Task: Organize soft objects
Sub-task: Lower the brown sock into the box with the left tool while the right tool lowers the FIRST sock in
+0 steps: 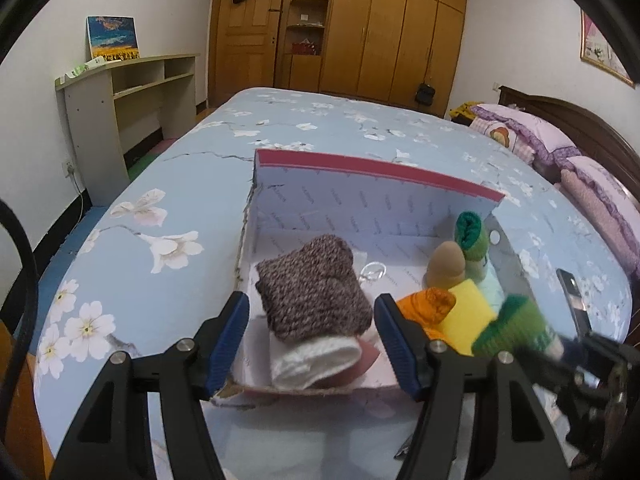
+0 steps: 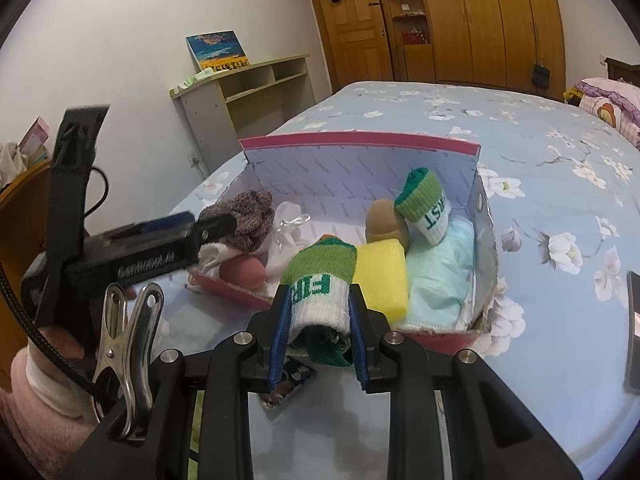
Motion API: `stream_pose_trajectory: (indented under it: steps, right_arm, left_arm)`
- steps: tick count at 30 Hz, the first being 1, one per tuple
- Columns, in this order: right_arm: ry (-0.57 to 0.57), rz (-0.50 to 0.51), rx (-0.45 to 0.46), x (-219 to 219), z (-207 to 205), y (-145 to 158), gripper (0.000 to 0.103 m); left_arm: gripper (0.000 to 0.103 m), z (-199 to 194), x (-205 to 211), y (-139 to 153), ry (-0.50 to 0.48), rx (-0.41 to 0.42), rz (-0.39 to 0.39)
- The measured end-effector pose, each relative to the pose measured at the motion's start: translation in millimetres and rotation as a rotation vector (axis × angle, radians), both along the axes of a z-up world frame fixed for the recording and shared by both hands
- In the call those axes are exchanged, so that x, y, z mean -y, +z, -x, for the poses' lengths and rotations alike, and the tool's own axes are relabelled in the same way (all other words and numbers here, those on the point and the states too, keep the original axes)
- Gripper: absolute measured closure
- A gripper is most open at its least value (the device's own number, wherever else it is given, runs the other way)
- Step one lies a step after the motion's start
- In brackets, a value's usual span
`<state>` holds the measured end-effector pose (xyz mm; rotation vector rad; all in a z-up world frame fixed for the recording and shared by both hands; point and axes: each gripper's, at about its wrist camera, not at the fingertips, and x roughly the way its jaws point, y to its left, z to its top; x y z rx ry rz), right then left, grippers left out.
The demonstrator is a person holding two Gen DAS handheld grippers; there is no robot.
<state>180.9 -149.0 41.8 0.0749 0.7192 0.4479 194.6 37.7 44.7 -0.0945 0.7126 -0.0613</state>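
An open red-rimmed cardboard box (image 1: 376, 170) (image 2: 360, 139) sits on the bed. Inside lie a brown knitted item (image 1: 316, 288) (image 2: 248, 216) on white cloth (image 1: 316, 356), a tan egg-shaped sponge (image 1: 446, 264) (image 2: 384, 218), a yellow sponge (image 1: 466, 316) (image 2: 382, 276), an orange item (image 1: 428, 306), a rolled green sock (image 1: 472, 236) (image 2: 424, 204) and pale blue cloth (image 2: 440, 280). My left gripper (image 1: 312, 344) (image 2: 208, 228) is open around the brown knit. My right gripper (image 2: 320, 312) is shut on a green and white sock (image 2: 320, 284) (image 1: 516, 328) at the box's near edge.
The box rests on a blue floral bedspread (image 1: 160, 208) (image 2: 560, 184). Pillows (image 1: 532, 136) lie at the right. A phone (image 1: 574, 300) (image 2: 634, 320) lies right of the box. A shelf desk (image 1: 120, 92) and wardrobes (image 1: 380, 28) stand behind. A small packet (image 2: 286, 384) lies under my right gripper.
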Motion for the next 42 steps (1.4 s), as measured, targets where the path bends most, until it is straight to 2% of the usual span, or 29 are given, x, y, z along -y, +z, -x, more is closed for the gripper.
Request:
stream_pose_trajectory:
  steps: [13,19,23,28,33,40,42]
  right_arm:
    - [-0.030,-0.004,0.052,-17.3,-50.4,12.7,0.075]
    - [-0.033,0.011,0.025,-27.5,-79.9,1.9,0.075]
    - [-0.028,0.010,0.007,-31.8,-94.2,-7.9,0.075]
    - [-0.032,0.013,-0.009,-32.1,-102.7,-17.5,0.075]
    - [-0.030,-0.004,-0.015,-31.2,-106.8,-20.0,0.071]
    - [-0.042,-0.033,0.000,-24.8,-103.6,-14.9,0.057]
    - [-0.044,-0.043,0.004,-23.5,-100.0,-11.2,0.056]
  left_arm:
    - [0.035,-0.1,-3.3,-24.2,0.010,-0.061,0.045]
    - [0.034,-0.3,-0.6,-26.7,-0.006,-0.052,0.033]
    - [0.030,-0.5,2.1,-29.3,-0.014,-0.050,0.022]
    - [0.026,-0.7,9.6,-32.8,-0.022,-0.046,-0.031]
    - [0.025,-0.5,10.7,-33.5,-0.025,-0.039,-0.040]
    - [0.025,2.8,7.0,-28.1,-0.044,-0.040,0.013]
    - [0.025,5.1,7.4,-25.3,-0.051,-0.032,0.017]
